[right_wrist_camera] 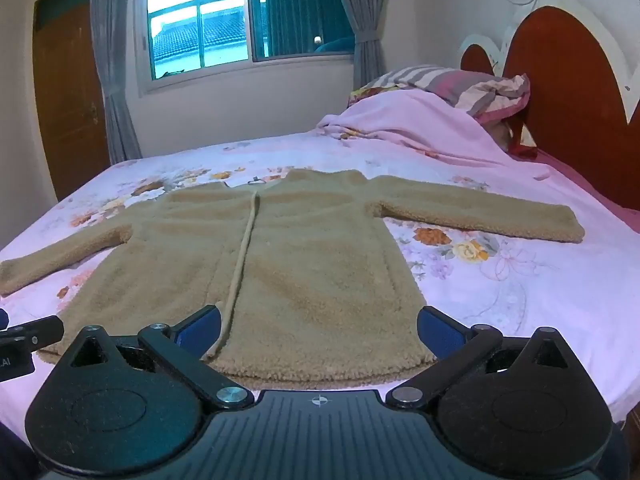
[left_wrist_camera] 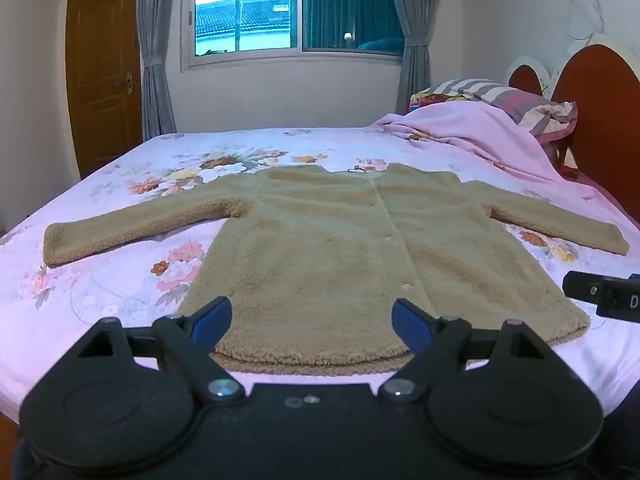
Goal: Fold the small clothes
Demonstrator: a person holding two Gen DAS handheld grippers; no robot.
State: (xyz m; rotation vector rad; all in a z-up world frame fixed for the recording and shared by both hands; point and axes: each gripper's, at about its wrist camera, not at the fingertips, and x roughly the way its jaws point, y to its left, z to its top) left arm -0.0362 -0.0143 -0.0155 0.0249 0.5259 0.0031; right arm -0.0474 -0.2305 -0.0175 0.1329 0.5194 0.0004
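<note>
A tan fleece button-front jacket (left_wrist_camera: 344,256) lies flat, sleeves spread, on a bed with a pink floral sheet (left_wrist_camera: 120,280), filling the middle of both wrist views. The left gripper (left_wrist_camera: 312,320) hangs at the lower centre over the jacket's hem, its blue-padded fingers (left_wrist_camera: 212,316) wide apart and holding nothing. The right gripper (right_wrist_camera: 320,330) likewise has its fingers spread and empty above the hem.

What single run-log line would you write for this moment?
stage: before first fold | jacket: flat on bed, sleeves out | left gripper: open, near hem | right gripper: open, near hem
</note>
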